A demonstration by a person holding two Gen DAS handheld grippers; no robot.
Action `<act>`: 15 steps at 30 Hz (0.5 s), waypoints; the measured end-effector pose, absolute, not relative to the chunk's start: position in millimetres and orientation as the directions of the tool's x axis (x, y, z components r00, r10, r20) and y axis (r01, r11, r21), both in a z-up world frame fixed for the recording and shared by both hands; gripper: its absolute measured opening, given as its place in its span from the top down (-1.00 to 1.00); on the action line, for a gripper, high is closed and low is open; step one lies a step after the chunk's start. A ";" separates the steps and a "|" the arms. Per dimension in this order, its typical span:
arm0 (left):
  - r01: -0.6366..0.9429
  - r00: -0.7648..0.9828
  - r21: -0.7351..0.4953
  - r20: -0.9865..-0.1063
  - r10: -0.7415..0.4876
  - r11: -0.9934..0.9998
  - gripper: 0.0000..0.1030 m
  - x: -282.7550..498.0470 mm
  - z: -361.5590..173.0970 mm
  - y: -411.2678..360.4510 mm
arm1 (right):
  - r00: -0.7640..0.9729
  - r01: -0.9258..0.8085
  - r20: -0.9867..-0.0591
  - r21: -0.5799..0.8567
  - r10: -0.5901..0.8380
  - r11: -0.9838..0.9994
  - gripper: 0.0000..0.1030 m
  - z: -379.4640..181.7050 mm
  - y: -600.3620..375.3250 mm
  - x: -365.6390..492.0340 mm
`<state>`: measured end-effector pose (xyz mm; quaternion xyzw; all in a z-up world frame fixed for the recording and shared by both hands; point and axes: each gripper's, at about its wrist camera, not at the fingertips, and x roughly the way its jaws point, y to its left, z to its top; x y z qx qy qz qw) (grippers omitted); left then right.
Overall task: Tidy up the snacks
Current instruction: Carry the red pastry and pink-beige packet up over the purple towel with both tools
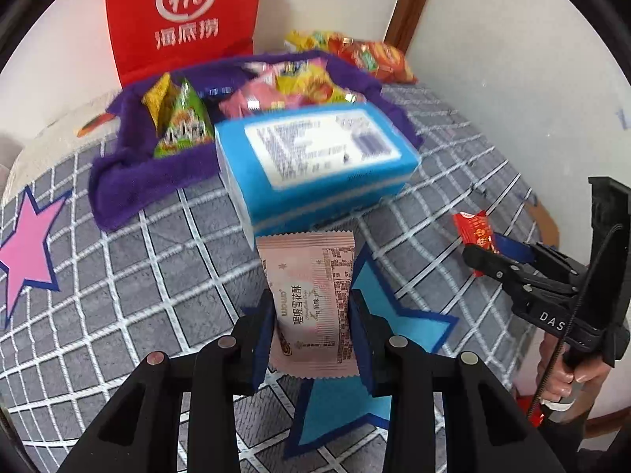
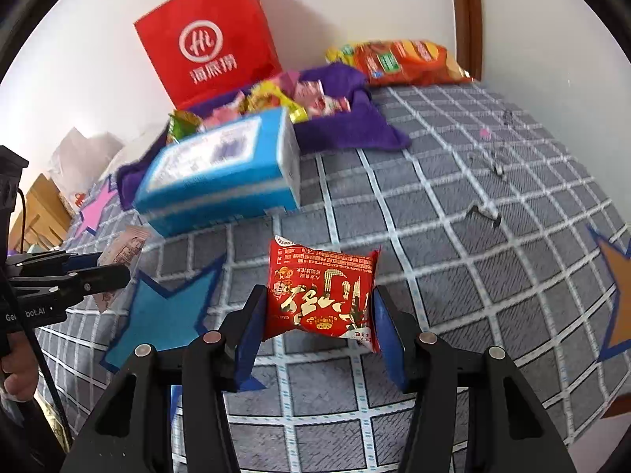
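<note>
Bright, even indoor light, soft shadows, heavy fisheye bending at black-vignetted edges, motion blur on far clutter.

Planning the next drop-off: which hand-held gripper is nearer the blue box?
Left. The left hand-held gripper, holding a pink snack packet, sits just before the blue box; the right hand-held gripper is farther back and to the side.
</note>
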<state>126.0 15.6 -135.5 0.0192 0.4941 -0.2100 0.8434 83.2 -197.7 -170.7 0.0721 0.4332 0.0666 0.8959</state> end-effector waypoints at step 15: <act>0.281 0.563 -0.189 -0.761 -0.321 0.941 0.34 187.2 -47.2 42.0 | 0.731 -0.083 -0.645 0.242 0.224 0.967 -0.03 -63.6 -190.5 140.1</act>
